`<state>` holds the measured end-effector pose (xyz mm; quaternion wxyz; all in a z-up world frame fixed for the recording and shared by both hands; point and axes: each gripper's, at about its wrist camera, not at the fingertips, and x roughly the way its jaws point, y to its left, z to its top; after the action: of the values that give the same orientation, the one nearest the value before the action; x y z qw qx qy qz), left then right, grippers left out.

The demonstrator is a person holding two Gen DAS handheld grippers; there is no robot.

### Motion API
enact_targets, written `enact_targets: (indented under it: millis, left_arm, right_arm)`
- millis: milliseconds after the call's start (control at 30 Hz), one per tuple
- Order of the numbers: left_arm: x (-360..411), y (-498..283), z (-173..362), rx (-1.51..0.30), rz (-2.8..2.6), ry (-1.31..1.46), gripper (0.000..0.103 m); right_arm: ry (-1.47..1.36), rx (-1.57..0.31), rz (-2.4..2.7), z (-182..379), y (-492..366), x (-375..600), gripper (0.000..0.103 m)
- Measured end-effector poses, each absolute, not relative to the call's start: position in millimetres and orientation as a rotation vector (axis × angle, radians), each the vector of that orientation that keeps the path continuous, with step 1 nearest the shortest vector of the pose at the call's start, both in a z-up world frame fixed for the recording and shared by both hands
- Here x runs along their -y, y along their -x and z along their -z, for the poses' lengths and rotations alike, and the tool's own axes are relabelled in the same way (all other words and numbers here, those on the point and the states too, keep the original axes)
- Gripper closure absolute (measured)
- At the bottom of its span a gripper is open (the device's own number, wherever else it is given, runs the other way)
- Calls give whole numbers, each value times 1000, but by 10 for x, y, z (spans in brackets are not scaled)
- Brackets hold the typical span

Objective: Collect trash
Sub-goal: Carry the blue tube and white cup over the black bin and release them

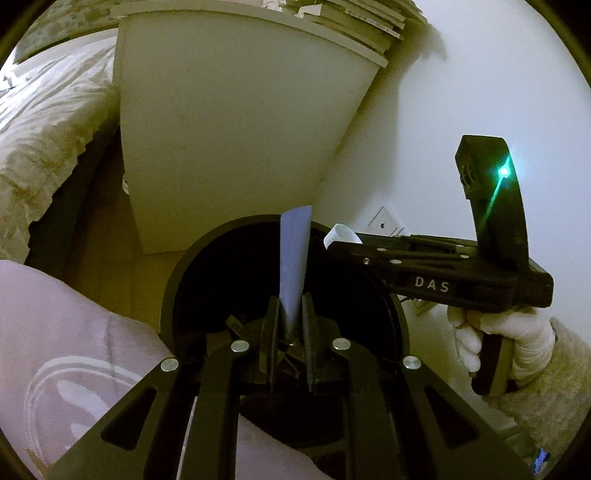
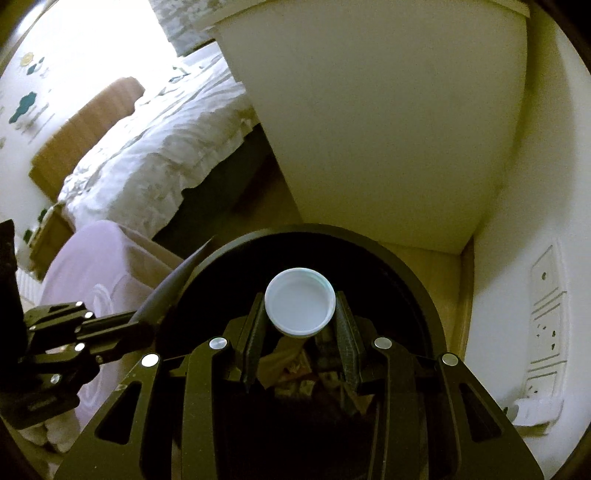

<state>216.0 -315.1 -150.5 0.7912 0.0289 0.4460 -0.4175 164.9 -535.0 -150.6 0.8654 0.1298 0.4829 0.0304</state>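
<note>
My left gripper (image 1: 291, 310) is shut on a flat grey-blue strip of trash (image 1: 294, 258) that sticks up between its fingers, over the open black round bin (image 1: 177, 280). My right gripper (image 2: 300, 314) is shut on a white plastic cap (image 2: 300, 301), hollow side towards the camera, also over the bin (image 2: 417, 280). In the left wrist view the right gripper (image 1: 341, 240) comes in from the right with the white cap (image 1: 338, 233) at its tip. In the right wrist view the left gripper (image 2: 147, 317) and its dark strip (image 2: 173, 280) sit at the bin's left rim. Scraps lie inside the bin.
A white cabinet (image 1: 229, 140) stands just behind the bin, with stacked books (image 1: 354, 22) on top. A white wall (image 1: 480, 92) with sockets (image 2: 546, 321) is on the right. A bed with white bedding (image 2: 155, 155) lies at the left. A lilac cushion (image 1: 74, 350) is beside the bin.
</note>
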Motion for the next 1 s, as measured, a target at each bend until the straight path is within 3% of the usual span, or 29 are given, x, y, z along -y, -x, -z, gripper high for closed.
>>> enact_targets:
  millis: [200,300,367,433,600,733,1000]
  left_arm:
    - [3217,-2131,1515,-961,888,-93,87]
    - [3236,-2120,1506,-956,876,-107,79]
    - [3234,-2093,1489,-945,864,-112,62]
    - [3230,-2060,1455,-922,848,-120,52]
    - [3201,-1969,1362,-889,837,-146,49]
    - [3092,-1823,1217,-818,795,-175,27]
    - [2751,-1561,1030,-742,702,-254,19]
  right_arm:
    - [-283,-1031,-55,1504,-1636,5382,65]
    - [-280,-1027,-49,1488,-1633,5375,55]
    - [-276,-1028,-48,1483,-1630,5361,53]
    - [-278,-1028,-51,1480,-1624,5353,50]
    - [-279,-1024,-64,1456,-1620,5291,50]
    - [-268,-1025,-81,1413,-1612,5206,50]
    - [-231,-1013,-152,1222,-1570,4822,50]
